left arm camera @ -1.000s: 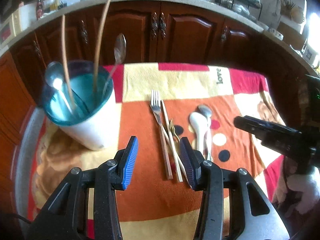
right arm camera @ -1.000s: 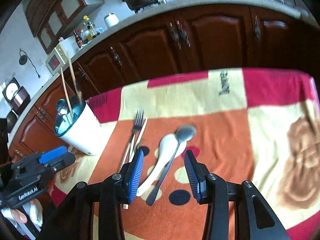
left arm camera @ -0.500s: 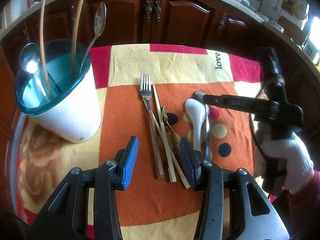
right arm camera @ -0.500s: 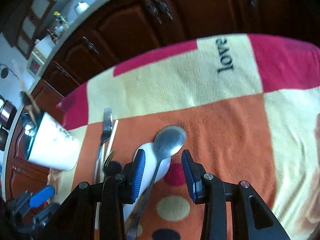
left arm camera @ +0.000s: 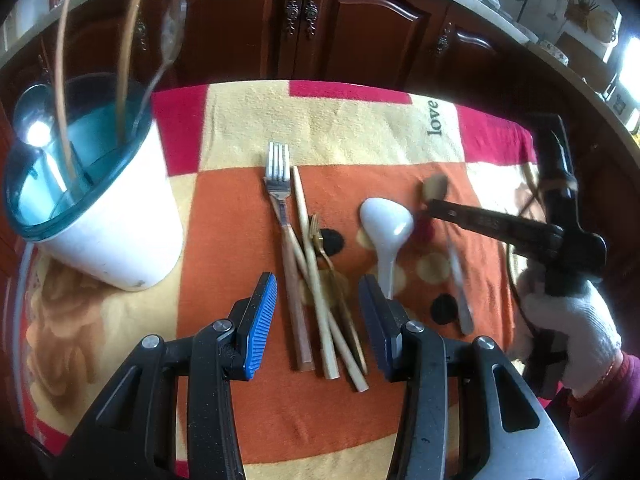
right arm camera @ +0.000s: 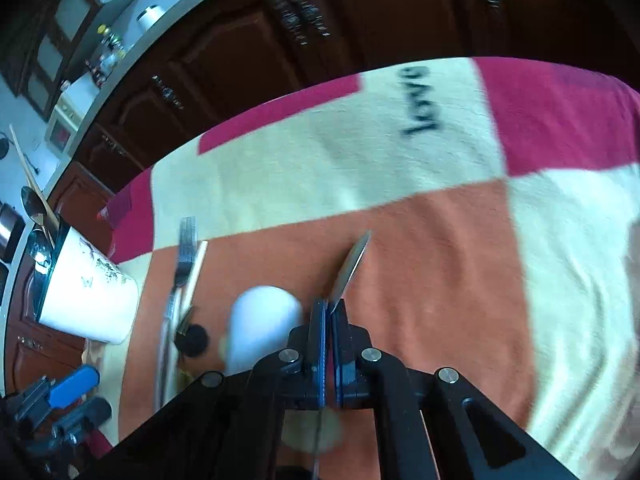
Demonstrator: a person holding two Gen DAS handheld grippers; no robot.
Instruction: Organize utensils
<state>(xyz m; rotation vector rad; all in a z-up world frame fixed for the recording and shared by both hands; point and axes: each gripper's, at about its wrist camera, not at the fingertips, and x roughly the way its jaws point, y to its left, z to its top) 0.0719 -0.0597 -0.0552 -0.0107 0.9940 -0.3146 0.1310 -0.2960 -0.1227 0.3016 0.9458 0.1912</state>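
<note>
Now right gripper [right arm camera: 327, 312] has clamped shut on metal spoon [right arm camera: 350, 266], previously lying loose between its jaws; ready for the cup [left arm camera: 108, 216]. Left gripper [left arm camera: 318, 320] stays wide, empty.

Patchwork cloth [left arm camera: 248, 128] of orange, cream and crimson with black dots; white spoon [left arm camera: 386, 220]; white cup [left arm camera: 120, 232] rimmed teal; blue pad on the left hand-held gripper [left arm camera: 316, 312]; white glove [left arm camera: 576, 332]

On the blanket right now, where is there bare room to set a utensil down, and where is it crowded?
Free: the cream strip of blanket beyond the fork, the patch right of the "love" lettering, and the near orange edge below the left gripper. Crowded: the middle, where fork, chopsticks and white spoon lie close beside the white cup.
</note>
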